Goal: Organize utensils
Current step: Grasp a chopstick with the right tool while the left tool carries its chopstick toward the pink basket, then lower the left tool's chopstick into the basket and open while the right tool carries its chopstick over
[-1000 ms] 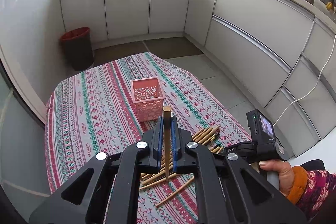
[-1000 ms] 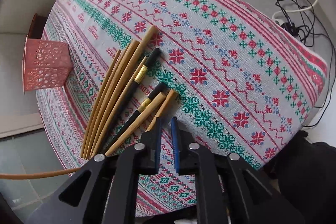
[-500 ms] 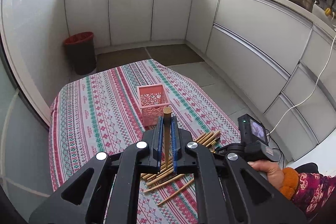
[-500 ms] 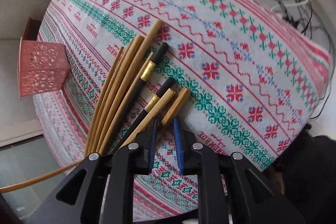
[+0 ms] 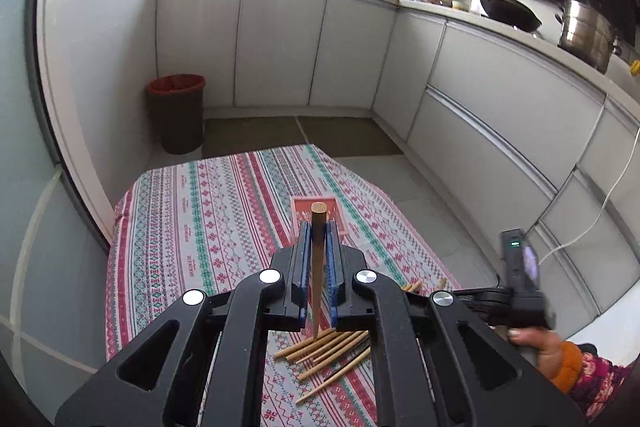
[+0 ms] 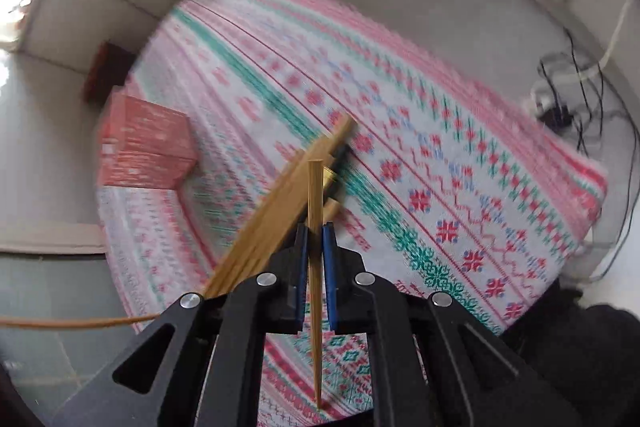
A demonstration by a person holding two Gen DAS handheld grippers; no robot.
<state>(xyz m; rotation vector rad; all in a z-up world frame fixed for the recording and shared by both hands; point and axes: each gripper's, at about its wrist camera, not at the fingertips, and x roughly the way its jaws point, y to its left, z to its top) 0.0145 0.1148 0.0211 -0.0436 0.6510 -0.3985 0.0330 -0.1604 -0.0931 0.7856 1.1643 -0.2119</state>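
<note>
Left wrist view: a kitchen corner with white cabinets (image 5: 280, 43), a dark bin with a red liner (image 5: 177, 113) on the floor at left, a wok (image 5: 506, 11) and a steel pot (image 5: 586, 35) on the counter at right; in front, a table under a striped patterned cloth (image 5: 192, 223). The left gripper (image 5: 319, 259) has its blue-padded jaws clamped on one wooden chopstick (image 5: 318, 247), which stands nearly upright between them, blunt end up, thin tip hanging free above the table; directly behind that blunt end shows the rim of the pink perforated holder (image 5: 338, 215), mostly hidden by the jaws. Below the gripper lie loose wooden chopsticks (image 5: 332, 351) on the cloth; at the right edge a hand (image 5: 532, 341) in an orange cuff grips the handle of the other tool.

Right wrist view, blurred: it looks down on the same cloth (image 6: 440, 187) and shows what the first cannot; the holder (image 6: 146, 147) appears whole, at the far left of the table, well apart from the pile; the pile (image 6: 280, 203) proves to hold pale wooden sticks plus dark ones with gold bands, lying side by side on the cloth. The right gripper (image 6: 316, 239) is closed on a second pale chopstick (image 6: 315, 195), raised clear of the pile; cables (image 6: 568, 99) lie on the floor at right; a curved stick (image 6: 80, 322) enters from the left edge.
</note>
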